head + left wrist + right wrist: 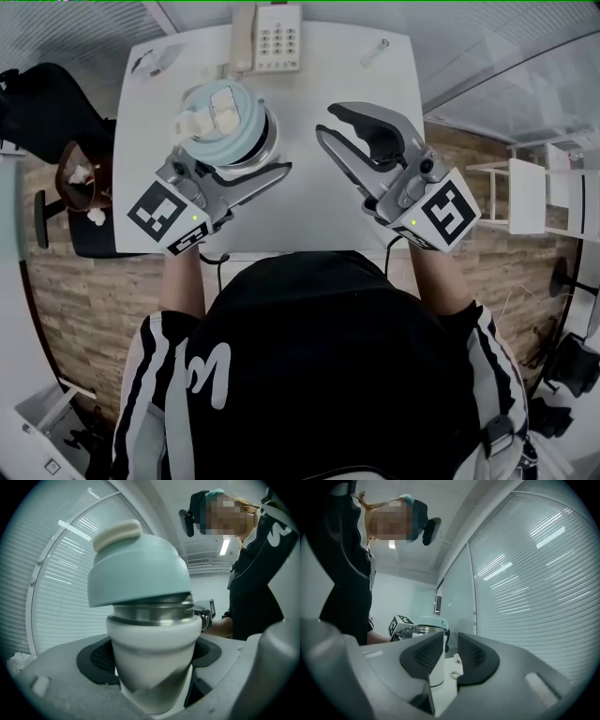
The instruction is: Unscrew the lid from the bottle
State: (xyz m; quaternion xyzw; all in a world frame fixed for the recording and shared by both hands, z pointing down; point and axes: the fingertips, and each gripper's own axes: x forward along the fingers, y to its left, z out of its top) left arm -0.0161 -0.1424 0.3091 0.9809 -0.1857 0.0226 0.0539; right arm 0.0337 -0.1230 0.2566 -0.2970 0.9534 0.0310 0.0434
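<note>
The white rectangular bench [300, 225] is shown softly lit in the head view, with only faint shadows, and straight edges are bowed toward the borders. In both gripper views the corners are cut off by a dark round vignette, streaks of glare are seen on the white slatted blinds [534, 573], and the nearest foreground is blurred. A dull sheen is carried by the pale blue domed lid [140, 569].

Bottle [150, 667] matt white, band [152, 613] shiny metal; lid [136, 569] matt plastic.
</note>
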